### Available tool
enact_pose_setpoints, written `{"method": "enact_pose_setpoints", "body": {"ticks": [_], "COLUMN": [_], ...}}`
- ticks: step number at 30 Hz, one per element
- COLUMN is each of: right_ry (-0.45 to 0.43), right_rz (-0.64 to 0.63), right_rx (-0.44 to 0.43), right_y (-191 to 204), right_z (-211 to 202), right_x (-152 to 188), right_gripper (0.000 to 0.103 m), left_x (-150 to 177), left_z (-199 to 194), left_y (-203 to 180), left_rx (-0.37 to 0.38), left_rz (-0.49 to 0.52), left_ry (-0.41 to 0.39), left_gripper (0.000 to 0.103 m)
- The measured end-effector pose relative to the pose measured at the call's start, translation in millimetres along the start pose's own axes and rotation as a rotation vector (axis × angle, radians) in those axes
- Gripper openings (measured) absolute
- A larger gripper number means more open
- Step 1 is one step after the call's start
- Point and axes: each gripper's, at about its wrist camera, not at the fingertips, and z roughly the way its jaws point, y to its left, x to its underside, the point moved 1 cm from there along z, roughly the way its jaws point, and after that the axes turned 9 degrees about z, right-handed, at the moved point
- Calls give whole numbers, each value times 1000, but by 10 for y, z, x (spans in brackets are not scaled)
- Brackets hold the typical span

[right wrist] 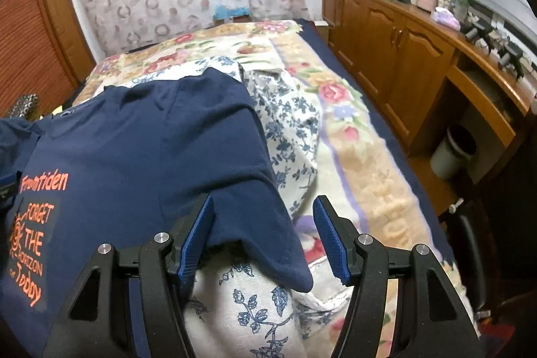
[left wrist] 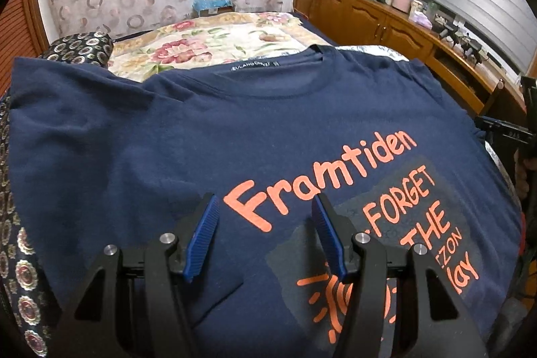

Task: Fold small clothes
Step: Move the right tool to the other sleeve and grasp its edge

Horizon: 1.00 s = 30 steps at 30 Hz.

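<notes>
A navy T-shirt (left wrist: 235,123) with orange lettering lies face up and spread flat on the bed, collar pointing away. My left gripper (left wrist: 265,207) hovers over the shirt's chest by the word "Framtiden". Its blue pads (left wrist: 201,237) stand well apart with nothing between them. In the right wrist view the same T-shirt (right wrist: 151,140) fills the left side. Its short sleeve (right wrist: 268,234) lies between the fingers of my right gripper (right wrist: 264,207). That gripper's jaws stand wide, and the left pad (right wrist: 196,240) sits at the sleeve's edge without pinching it.
A white cloth with blue flowers (right wrist: 251,301) lies under the sleeve, on a floral bedspread (right wrist: 369,190). A dark medallion-patterned fabric (left wrist: 20,257) borders the shirt's left side. A wooden cabinet (right wrist: 386,49) with clutter on top runs along the right, with a pale bin (right wrist: 453,153) on the floor.
</notes>
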Motion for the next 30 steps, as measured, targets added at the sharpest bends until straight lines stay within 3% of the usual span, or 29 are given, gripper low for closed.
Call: {"method": "enact_pose_setpoints", "body": {"ticks": [8,11,16,22,24,30], "right_ry": [43,47,52,32,22,-32], "right_rz": [5,-5,-37,-104,-134,-187], "right_rx": [-34,-34,-35,19,28,29], "right_y": [-36,-21,26,108,154,269], "right_z": [68,52,13,-18,-38,-123], "right_x": [45,66,125,131,119,55], "right_gripper": [59,55,41,25,8,3], "left_x": [25,36,5,-14,-25,-29], "left_z": [59,77,111,126,130,146], "left_y": [-74,-127,-143,-162,-159,-157], "left_rx": [-30,-48,-33,-32,-36,-45], "left_rz": [27,52,65,75,74,63], "left_ry": [9,-4,-7,-1,0,5], "left_gripper": [57,62,74,80,82,87]}}
